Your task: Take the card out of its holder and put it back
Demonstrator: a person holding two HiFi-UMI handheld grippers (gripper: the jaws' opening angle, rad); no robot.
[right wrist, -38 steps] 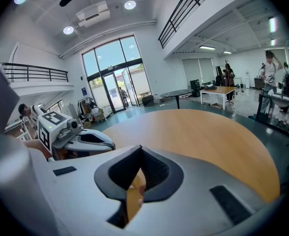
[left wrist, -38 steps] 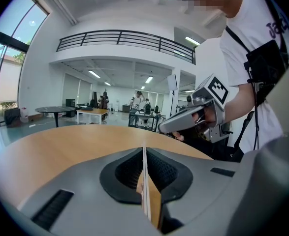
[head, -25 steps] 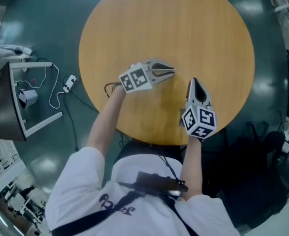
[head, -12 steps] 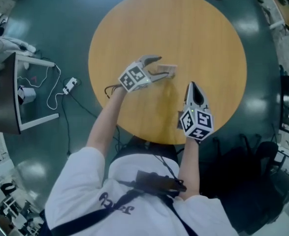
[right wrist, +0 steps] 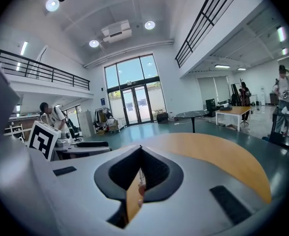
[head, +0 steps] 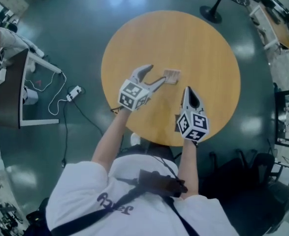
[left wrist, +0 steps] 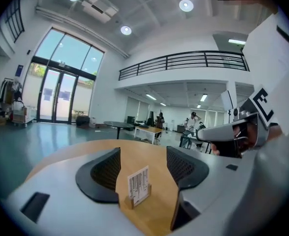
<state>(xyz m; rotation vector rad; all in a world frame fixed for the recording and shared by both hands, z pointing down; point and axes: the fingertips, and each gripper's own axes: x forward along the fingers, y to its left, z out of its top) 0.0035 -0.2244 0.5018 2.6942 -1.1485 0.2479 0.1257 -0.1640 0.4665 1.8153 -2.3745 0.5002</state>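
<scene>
- Card [left wrist: 138,182] stands upright in its wooden holder [left wrist: 128,201], lower centre of the left gripper view.
- Left gripper [left wrist: 143,155]: jaws opening around it, not touching.
- Right gripper [right wrist: 141,156]: closed, empty.

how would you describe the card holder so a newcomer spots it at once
On the round wooden table, near its middle, a small wooden block stands just ahead of the left gripper, whose jaws are opening with nothing gripped between them. It holds a white barcode card upright in its slot, the only upright thing on the tabletop.
</scene>
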